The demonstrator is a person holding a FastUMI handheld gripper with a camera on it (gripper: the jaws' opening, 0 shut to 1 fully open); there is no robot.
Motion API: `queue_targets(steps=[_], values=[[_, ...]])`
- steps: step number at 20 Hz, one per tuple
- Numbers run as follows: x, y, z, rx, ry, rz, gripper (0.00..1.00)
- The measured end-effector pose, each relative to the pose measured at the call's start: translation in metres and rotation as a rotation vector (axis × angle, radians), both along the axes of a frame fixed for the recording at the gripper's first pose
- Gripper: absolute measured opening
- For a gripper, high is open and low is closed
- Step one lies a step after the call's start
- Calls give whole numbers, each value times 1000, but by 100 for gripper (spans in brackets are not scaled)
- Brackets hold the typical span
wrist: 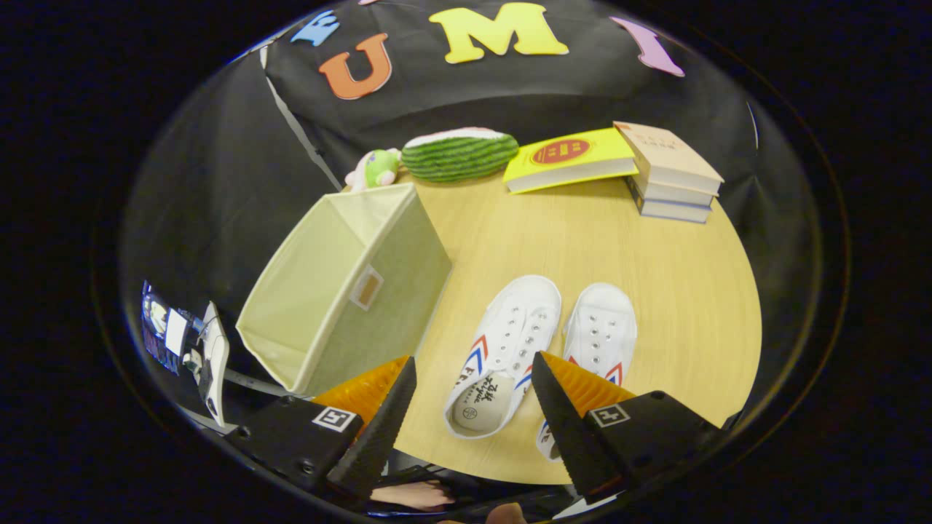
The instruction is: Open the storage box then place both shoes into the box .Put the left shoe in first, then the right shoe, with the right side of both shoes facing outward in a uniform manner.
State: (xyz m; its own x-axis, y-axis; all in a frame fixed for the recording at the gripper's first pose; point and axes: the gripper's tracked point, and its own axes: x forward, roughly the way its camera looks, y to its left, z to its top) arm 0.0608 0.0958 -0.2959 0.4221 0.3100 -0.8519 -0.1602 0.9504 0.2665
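A pale beige fabric storage box stands open-topped on the round wooden table, ahead and to the left of my fingers. Two white canvas shoes with red and blue stripes lie side by side, toes pointing away. The left shoe lies between my fingers, a little beyond them. The right shoe is just past my right finger, which hides its heel. My gripper hovers above the table's near edge, open, with nothing held.
At the table's far side lie a watermelon-shaped plush, a small green plush toy, a yellow book and a stack of books. A device stands off the table, left of the box.
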Motion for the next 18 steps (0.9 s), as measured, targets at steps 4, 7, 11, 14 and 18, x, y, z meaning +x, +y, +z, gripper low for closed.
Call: queue_targets(steps=[4, 7, 11, 14, 18], values=[[4, -16, -42, -12, 111, -56, 100], [1, -25, -63, -21, 160, -70, 100], [2, -23, -79, -15, 219, -74, 92], [7, -25, -88, -10, 231, -114, 78], [8, -16, -103, 54, 291, -167, 61]])
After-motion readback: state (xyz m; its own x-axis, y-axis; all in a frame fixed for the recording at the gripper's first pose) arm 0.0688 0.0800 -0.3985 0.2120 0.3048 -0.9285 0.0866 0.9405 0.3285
